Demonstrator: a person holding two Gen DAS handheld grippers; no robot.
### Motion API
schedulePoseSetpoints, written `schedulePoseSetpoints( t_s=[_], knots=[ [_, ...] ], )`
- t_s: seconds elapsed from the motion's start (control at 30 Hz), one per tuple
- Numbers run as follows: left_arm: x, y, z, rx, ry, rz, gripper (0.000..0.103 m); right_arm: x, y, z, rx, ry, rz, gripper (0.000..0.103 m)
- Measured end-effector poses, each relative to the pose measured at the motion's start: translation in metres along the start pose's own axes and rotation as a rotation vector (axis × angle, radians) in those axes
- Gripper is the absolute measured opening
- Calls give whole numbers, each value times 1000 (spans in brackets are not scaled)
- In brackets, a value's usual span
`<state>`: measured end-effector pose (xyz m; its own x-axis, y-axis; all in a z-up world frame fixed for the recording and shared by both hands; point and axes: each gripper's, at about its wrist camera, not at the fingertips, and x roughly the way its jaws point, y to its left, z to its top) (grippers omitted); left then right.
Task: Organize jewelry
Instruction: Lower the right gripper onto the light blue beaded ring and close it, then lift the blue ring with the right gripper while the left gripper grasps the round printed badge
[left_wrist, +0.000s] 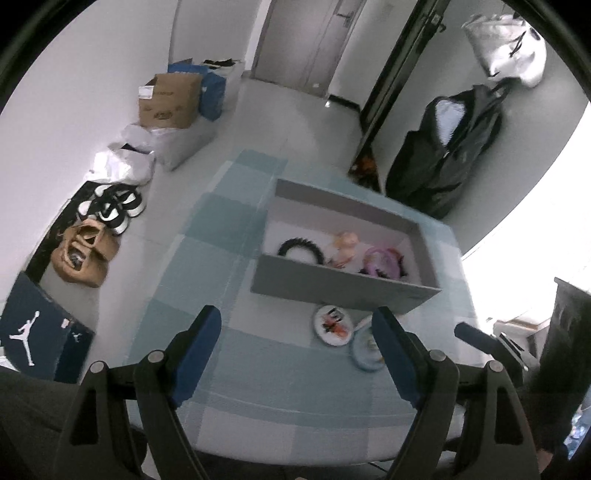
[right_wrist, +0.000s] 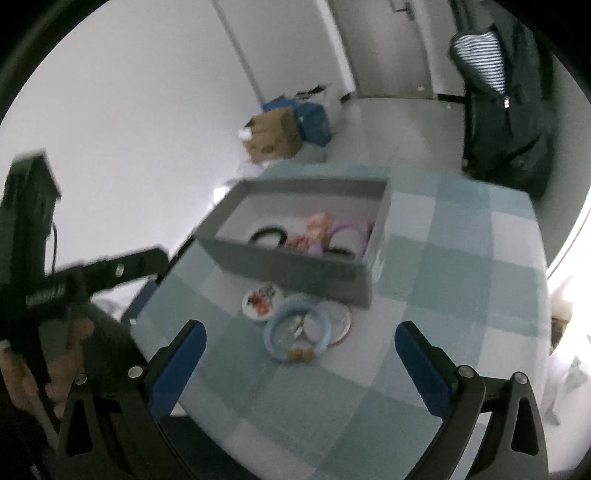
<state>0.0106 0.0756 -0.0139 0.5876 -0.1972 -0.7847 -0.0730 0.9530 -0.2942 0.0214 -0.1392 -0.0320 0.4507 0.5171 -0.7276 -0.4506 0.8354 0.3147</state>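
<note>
A grey open box (left_wrist: 343, 286) (right_wrist: 295, 267) stands on the checked table and holds a black ring (left_wrist: 300, 249) (right_wrist: 269, 236), a pink piece (left_wrist: 345, 243) (right_wrist: 317, 223) and purple hoops (left_wrist: 382, 261) (right_wrist: 351, 230). In front of it lie a small white dish with red and black pieces (left_wrist: 332, 325) (right_wrist: 263, 297) and a light blue dish (left_wrist: 367, 350) (right_wrist: 297, 334) with small pieces inside. My left gripper (left_wrist: 295, 350) is open and empty, above the table short of the dishes. My right gripper (right_wrist: 301, 363) is open and empty, just short of the blue dish.
The table has a blue and white checked cloth (left_wrist: 236, 266) (right_wrist: 443, 280). Shoes (left_wrist: 110, 206), bags and cardboard boxes (left_wrist: 168, 101) (right_wrist: 273, 136) line the floor on the left. A dark jacket (left_wrist: 443, 155) (right_wrist: 506, 110) hangs behind the table. The left gripper's body (right_wrist: 33, 258) shows at the right wrist view's left.
</note>
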Motion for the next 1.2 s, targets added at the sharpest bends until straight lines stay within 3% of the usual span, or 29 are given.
schedulePoseSetpoints(
  t_s=[0.37, 0.47, 0.63, 0.7, 0.87, 1.2],
  knots=[
    [11, 6, -4, 8, 56, 50, 80, 35, 21, -17, -117, 58, -86, 94],
    [6, 11, -1, 0, 35, 61, 80, 42, 29, -21, -181, 60, -153, 93],
    [10, 15, 1, -23, 39, 68, 80, 50, 36, -24, -247, 70, -207, 82],
    [15, 18, 1, -40, 61, 64, 80, 54, 39, -25, -266, 74, -229, 72],
    [18, 19, 3, -51, 71, 55, 80, 56, 45, -27, -291, 68, -243, 61],
    [23, 21, 4, -56, 88, 53, 80, 48, 39, -25, -261, 53, -192, 60]
  ],
)
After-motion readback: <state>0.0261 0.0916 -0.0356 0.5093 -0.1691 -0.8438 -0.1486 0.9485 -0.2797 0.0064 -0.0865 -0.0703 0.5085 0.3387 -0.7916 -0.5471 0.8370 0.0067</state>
